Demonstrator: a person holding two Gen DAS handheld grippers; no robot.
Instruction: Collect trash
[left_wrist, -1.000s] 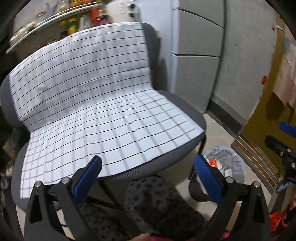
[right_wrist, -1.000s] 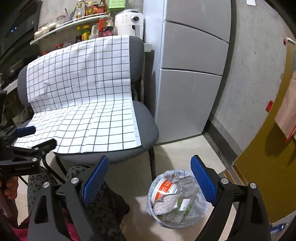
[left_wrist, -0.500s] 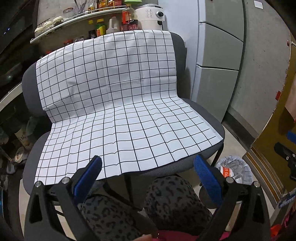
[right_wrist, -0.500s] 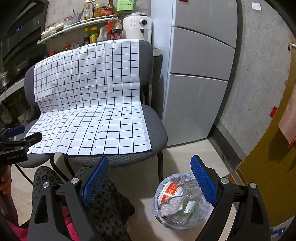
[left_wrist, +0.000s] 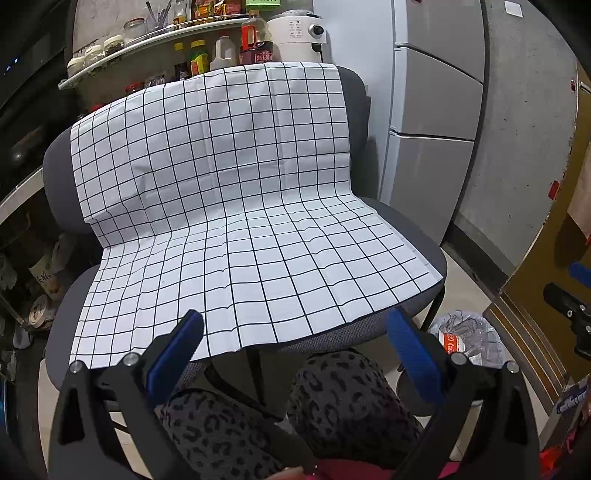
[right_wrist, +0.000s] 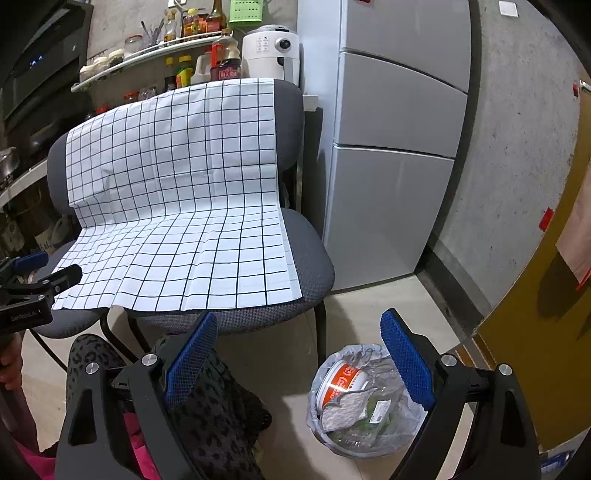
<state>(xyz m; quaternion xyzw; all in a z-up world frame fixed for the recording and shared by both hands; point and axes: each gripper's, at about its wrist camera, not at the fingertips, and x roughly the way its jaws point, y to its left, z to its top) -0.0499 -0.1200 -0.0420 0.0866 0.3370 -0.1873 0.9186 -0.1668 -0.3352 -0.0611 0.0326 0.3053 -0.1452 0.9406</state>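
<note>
Two grey padded chairs stand side by side on a pale tiled floor, draped with a white cloth gridded in black lines. Behind them a curved shelf carries bottles and jars, with a white appliance at its end. A silver-grey refrigerator stands against a rough concrete wall, beside an ochre panel.

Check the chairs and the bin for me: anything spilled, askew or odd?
Nothing stands out. The checked cloth lies smooth and bare over the chairs; the trash sits inside the lined bin, with no spill visible beside it. Both grippers are open and empty.
</note>
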